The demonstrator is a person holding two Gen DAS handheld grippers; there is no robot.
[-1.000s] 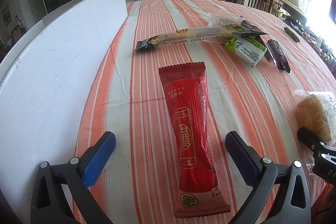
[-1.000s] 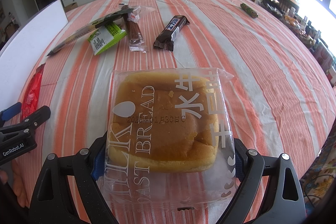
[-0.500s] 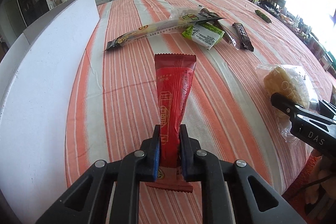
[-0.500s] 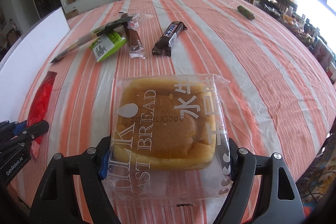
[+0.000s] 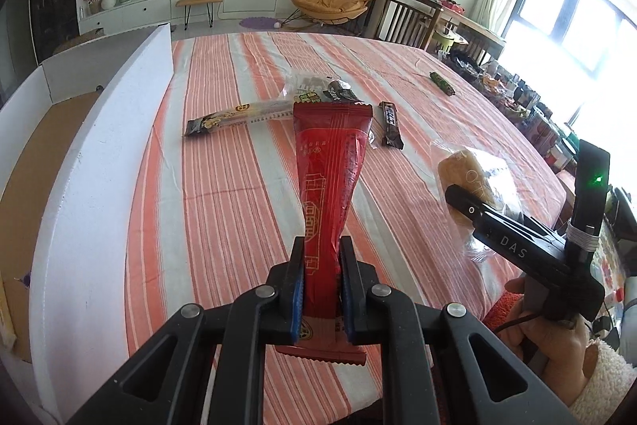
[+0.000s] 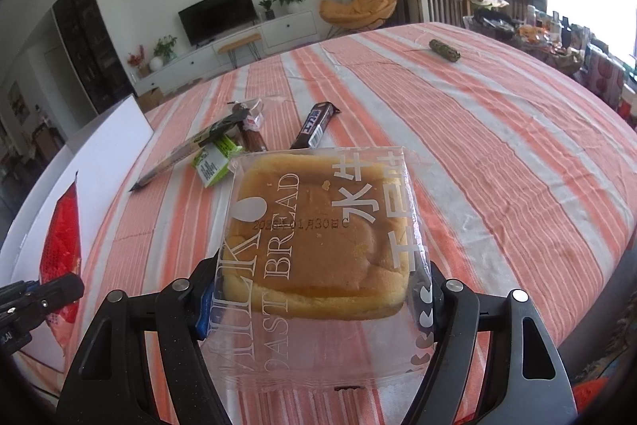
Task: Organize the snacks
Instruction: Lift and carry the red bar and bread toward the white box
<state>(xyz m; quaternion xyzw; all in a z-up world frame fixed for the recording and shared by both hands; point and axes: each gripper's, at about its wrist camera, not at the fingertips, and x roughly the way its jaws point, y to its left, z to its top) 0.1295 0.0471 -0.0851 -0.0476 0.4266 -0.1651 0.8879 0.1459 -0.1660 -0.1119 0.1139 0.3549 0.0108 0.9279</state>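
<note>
Left gripper (image 5: 322, 289): I clench the long red foil snack packet (image 5: 328, 182) above the striped tablecloth (image 5: 223, 194).
Right gripper (image 6: 314, 301): I grasp the clear-wrapped square bread (image 6: 318, 230), lifted.
Risk: slick wrappers could slip, I judge.

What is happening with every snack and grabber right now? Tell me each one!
left gripper: shut on the red snack packet.
red snack packet: held, lifted off the table.
right gripper: shut on the bread packet.
bread packet: sealed, held up.
chocolate bar: lying flat on the striped cloth.
green packet: lying on the cloth.
white box: open.
</note>
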